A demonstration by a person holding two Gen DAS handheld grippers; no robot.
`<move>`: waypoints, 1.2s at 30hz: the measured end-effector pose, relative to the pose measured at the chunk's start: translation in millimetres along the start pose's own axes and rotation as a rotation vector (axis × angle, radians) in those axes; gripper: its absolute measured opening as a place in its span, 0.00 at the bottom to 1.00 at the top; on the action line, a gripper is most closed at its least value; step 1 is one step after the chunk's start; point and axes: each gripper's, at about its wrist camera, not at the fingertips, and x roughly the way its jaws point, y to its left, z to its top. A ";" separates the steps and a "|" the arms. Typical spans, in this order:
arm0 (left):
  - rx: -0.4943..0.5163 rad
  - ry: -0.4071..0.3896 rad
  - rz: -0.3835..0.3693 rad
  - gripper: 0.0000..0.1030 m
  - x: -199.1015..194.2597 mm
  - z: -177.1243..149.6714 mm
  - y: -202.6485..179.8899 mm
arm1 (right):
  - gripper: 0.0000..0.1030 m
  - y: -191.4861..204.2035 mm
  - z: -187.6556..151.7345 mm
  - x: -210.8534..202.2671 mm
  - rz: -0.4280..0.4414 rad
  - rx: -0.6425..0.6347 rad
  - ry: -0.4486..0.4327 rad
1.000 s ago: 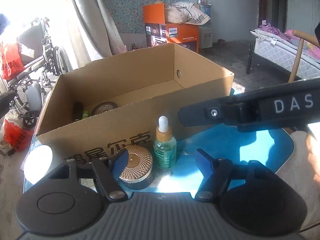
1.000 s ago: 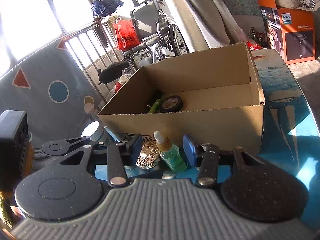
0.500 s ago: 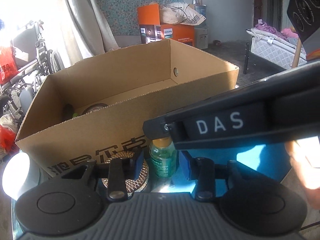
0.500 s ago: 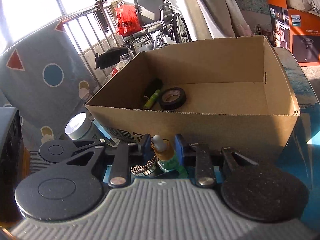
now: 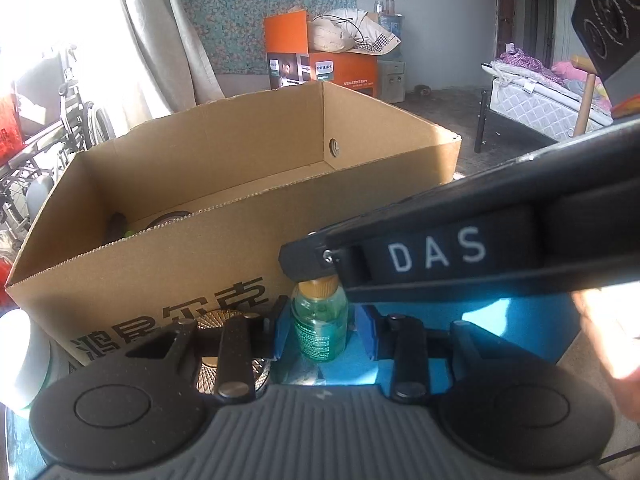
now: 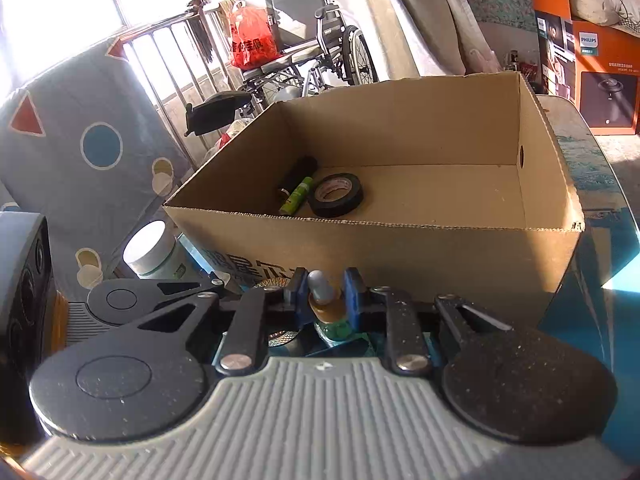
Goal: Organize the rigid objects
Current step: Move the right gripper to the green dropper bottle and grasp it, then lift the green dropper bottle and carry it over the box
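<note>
In the left wrist view the green dropper bottle (image 5: 319,328) stands upright on the blue tabletop (image 5: 500,320), long axis vertical, cap end up, just in front of the cardboard box (image 5: 168,276). The left gripper (image 5: 323,334) has its blue pads on either side of the bottle's body; its jaws have just been closing with the bottle between them, and they look pressed to the glass. The bottle's neck and dropper top are hidden behind the black bar of the right gripper (image 5: 308,260), which crosses in from the right — only the gold collar peeks out below it. A gold-lidded jar (image 5: 224,320) just left of the bottle is mostly covered by the left finger linkage. A white jar (image 5: 20,360) is cut off at the left edge, washed out by glare.

In the right wrist view the right gripper (image 6: 322,294) has just been closing too, and its blue pads clamp the bottle's grey dropper bulb (image 6: 320,286), which points straight up. The bottle's green body is largely hidden behind the fingers. Inside the box lie a roll of black tape (image 6: 338,194), a green tube (image 6: 296,196) and a dark cylinder (image 6: 298,174) — hard to identify.
</note>
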 end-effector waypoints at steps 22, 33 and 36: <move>0.054 0.037 -0.006 0.36 31.9 -18.6 -8.5 | 0.21 -16.7 -2.7 -10.0 0.035 0.024 0.050; 0.084 -0.004 -0.001 0.33 42.2 -18.0 -17.6 | 0.21 -19.0 0.9 -3.6 0.035 -0.023 0.094; 0.066 -0.004 -0.009 0.33 37.7 -18.4 -16.1 | 0.21 -16.6 0.1 -6.4 0.029 -0.034 0.095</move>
